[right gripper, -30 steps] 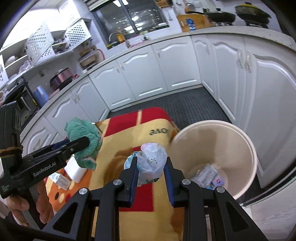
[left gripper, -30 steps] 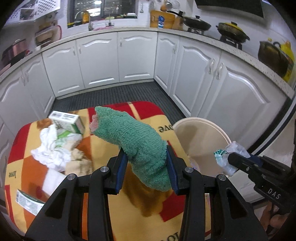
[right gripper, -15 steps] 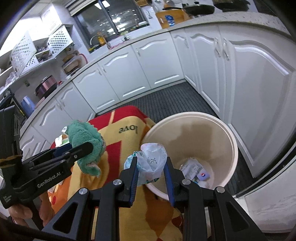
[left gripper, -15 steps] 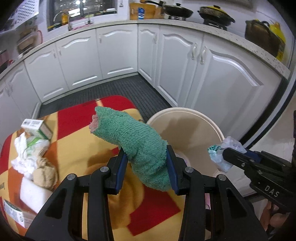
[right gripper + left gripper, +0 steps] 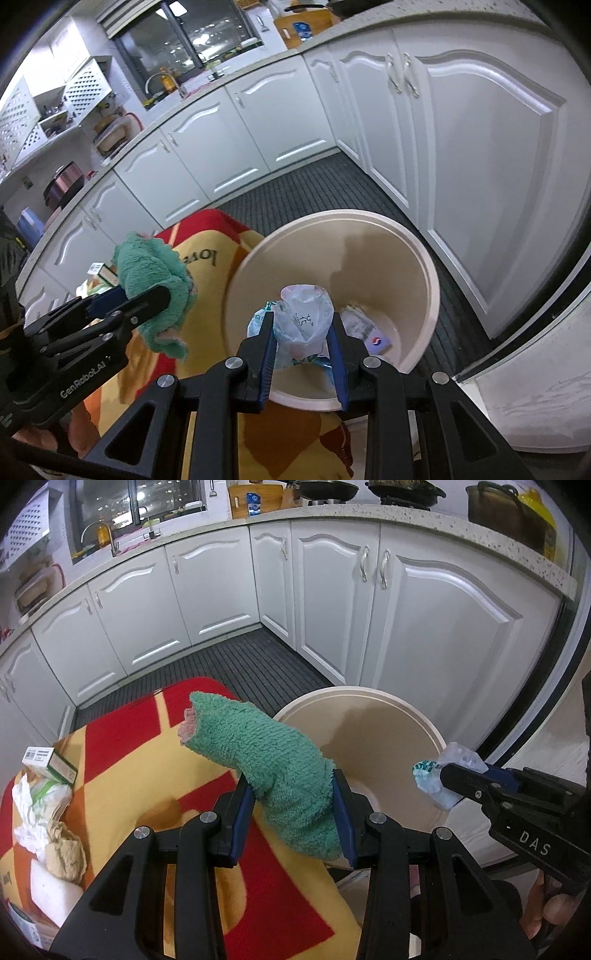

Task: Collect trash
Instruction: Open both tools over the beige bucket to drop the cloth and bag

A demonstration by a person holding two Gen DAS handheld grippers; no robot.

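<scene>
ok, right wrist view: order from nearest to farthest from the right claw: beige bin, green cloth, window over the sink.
1. beige bin: directly below and ahead of the right claw, which is shut on a plastic wrapper.
2. green cloth: to the left, held in the left claw over the blanket.
3. window: far back, above the counter.

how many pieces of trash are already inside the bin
2 visible: a crumpled white wrapper and a small blue-and-white packet, both on the bottom of the bin. The held bag may hide more.
</scene>
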